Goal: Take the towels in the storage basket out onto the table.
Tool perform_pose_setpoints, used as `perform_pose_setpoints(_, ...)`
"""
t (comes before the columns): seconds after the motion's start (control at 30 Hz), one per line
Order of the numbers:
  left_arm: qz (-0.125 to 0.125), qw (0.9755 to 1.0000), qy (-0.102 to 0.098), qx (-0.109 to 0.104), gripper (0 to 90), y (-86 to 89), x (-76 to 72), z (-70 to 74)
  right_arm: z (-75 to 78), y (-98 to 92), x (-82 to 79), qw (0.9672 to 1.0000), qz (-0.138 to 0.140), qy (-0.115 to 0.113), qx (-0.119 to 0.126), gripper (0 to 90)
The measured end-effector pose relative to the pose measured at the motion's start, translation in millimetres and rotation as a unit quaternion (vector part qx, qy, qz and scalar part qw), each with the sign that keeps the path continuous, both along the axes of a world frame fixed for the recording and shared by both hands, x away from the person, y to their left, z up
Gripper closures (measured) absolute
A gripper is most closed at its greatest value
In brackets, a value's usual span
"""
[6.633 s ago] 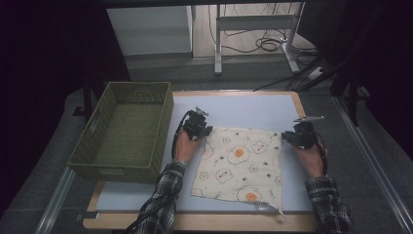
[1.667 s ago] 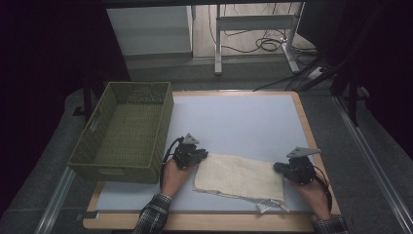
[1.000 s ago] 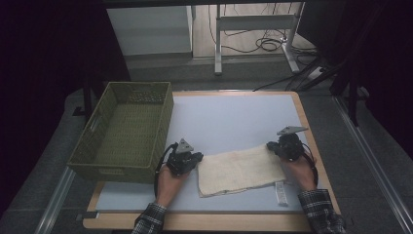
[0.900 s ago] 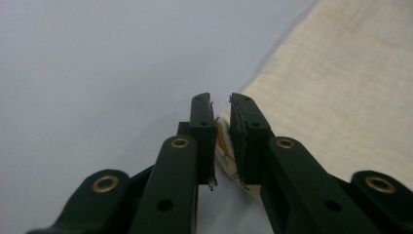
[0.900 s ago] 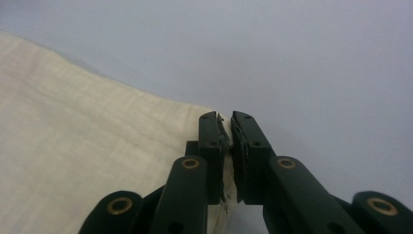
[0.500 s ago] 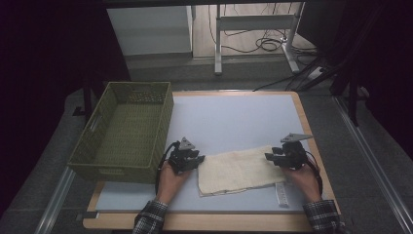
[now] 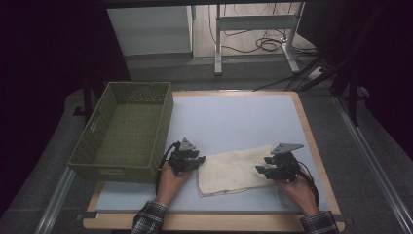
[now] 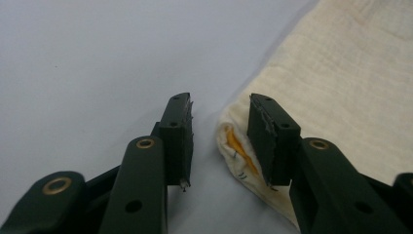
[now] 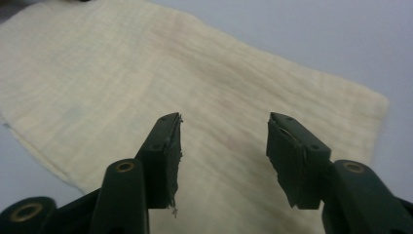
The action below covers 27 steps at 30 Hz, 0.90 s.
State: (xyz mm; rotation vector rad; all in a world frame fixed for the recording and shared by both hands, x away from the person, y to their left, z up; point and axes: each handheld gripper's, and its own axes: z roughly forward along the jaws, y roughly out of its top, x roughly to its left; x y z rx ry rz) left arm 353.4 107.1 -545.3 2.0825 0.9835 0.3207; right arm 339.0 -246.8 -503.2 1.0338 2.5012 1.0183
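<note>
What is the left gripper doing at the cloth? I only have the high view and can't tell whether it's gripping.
Observer: The left gripper view shows the left gripper open. Its jaws have just been opening, and the corner of the folded cloth lies between them, unpinched.
Operator: And the right one?
Observer: The right gripper is open too, its jaws having just been opening. The right gripper view shows the cloth lying flat beyond the pads, with nothing clamped.
Operator: Is the cloth plain?
Observer: Not inside. At the folded corner, an orange print with dark marks peeks from the inner layer.
</note>
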Motion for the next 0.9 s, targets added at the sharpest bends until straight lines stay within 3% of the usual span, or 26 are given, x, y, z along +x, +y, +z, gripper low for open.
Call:
perform_pose_setpoints(0.23, -0.005, 1.0, 0.0, 0.0, 59.0, 0.3, 0.4, 0.0, 2.3, 23.1, -13.9, 0.9992, 0.038, -0.01, -0.003, 46.3)
perform_pose_setpoints(0.3, -0.005, 1.0, 0.003, -0.004, 58.3, 0.5, 0.5, -0.1, 1.3, 38.0, -19.2, 0.998, 0.062, 0.006, 0.011, 46.4)
perform_pose_setpoints(0.5, -0.008, 0.9999, 0.004, -0.006, 57.5, 1.2, 1.1, -0.2, -1.5, 65.2, -28.8, 0.9952, 0.096, 0.009, 0.015, 46.6)
perform_pose_setpoints(0.53, -0.008, 0.9999, 0.004, -0.006, 57.3, 1.4, 1.2, -0.2, -2.3, 78.1, -32.4, 0.9934, 0.113, 0.01, 0.021, 46.6)
perform_pose_setpoints(0.73, -0.009, 0.9999, 0.006, -0.007, 56.8, 1.7, 1.4, -0.2, -5.7, 106.3, -40.2, 0.9887, 0.147, 0.015, 0.025, 50.5)
perform_pose_setpoints(0.9, -0.012, 0.9998, 0.008, -0.01, 56.1, 2.5, 2.0, -0.2, -9.9, 137.2, -50.8, 0.9812, 0.189, 0.024, 0.031, 55.2)
